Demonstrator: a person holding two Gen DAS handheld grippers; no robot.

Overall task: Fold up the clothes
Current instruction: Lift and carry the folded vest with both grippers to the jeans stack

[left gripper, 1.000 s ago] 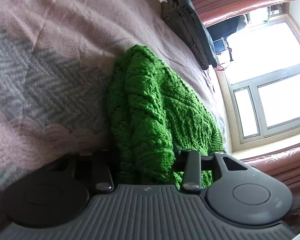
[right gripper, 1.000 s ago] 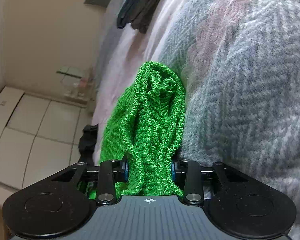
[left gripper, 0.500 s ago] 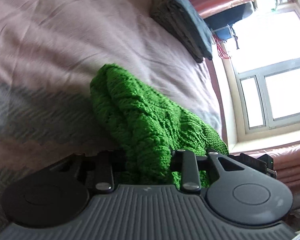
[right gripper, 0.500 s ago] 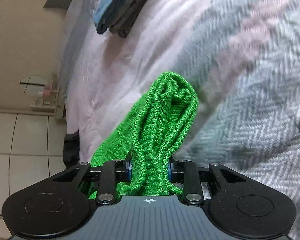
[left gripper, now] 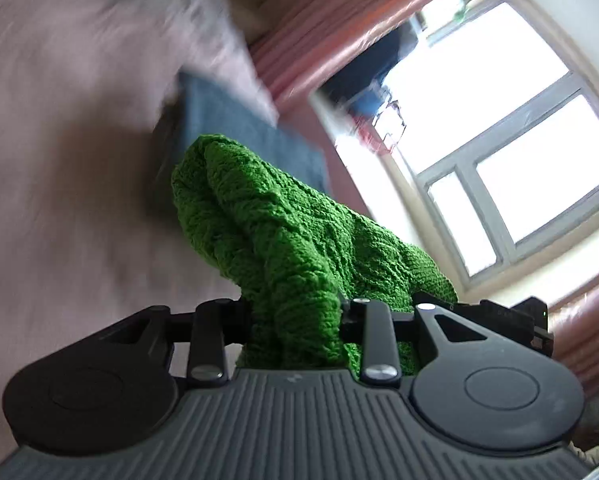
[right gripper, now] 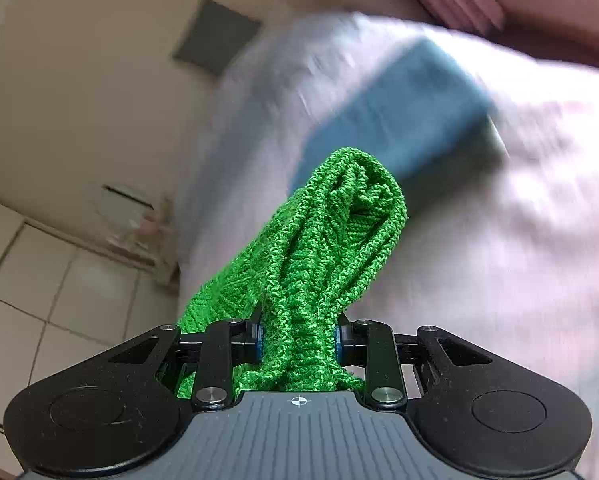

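Pink bedspread [left gripper: 59, 200], folded blue garment [right gripper: 411, 112] ahead — both claws [left gripper: 295, 320] [right gripper: 297, 338] clamping green knit [left gripper: 275, 240].

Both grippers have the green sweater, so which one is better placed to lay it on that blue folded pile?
Neither clearly: the left gripper and right gripper both clamp the green sweater, with the blue folded pile just ahead of each.
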